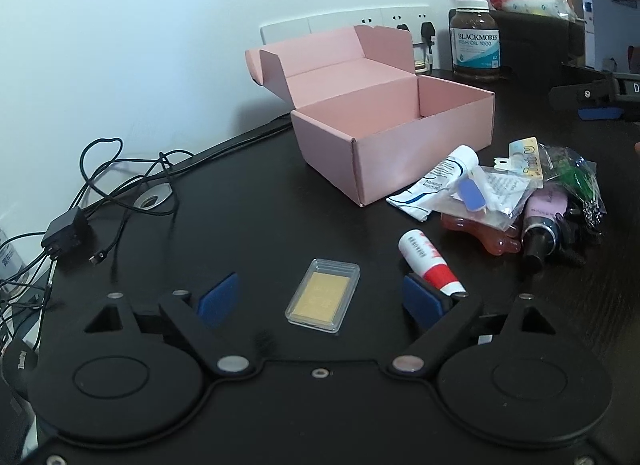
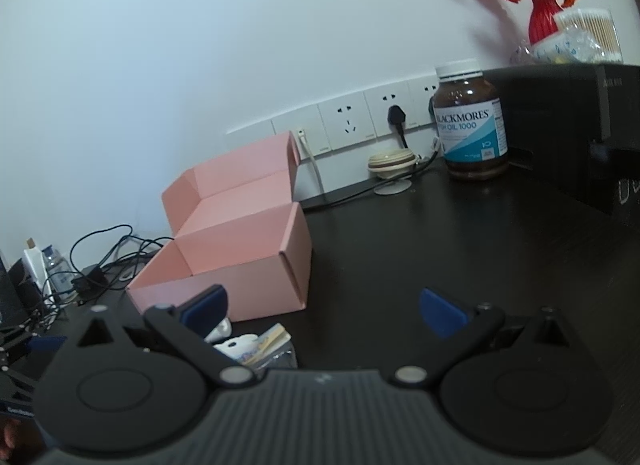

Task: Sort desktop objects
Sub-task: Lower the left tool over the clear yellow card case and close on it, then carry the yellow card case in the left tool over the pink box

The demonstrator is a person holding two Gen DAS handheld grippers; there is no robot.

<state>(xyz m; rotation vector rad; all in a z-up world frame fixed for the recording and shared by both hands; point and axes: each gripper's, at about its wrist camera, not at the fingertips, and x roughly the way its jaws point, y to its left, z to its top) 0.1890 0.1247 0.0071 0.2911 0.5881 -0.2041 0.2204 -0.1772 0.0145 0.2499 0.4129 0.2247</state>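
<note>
A dark desk point(image 1: 248, 201) is being shown across both views, filling the lower two thirds of each frame. On it, a pink cardboard box point(image 1: 396, 133) is sitting open and empty at the centre of the left wrist view, its lid being propped back toward the white wall; in the right wrist view the same box is lying at centre left. A brown supplement bottle point(image 2: 470, 127) is standing upright at upper right, in front of a row of wall sockets point(image 2: 360, 121), and a red vase point(image 2: 542, 17) of orange flowers is being seen at the top right corner. A heap of small items point(image 1: 516, 197), among them a white tube, clear packets and a pink bottle, is lying just right of the box in the left wrist view. Black cables point(image 1: 116, 185) are tangled at middle left. The left gripper point(image 1: 316, 299) is being held with its jaws wide, nothing being pressed by its blue pads. A clear case with a gold card point(image 1: 323, 301) is lying flat on the desk between them, untouched. A red and white tube point(image 1: 430, 261) is lying just beside the right-hand pad; contact cannot be told. The right gripper point(image 2: 326, 311) is being held with its jaws wide and empty over bare desk at the bottom centre.
</note>
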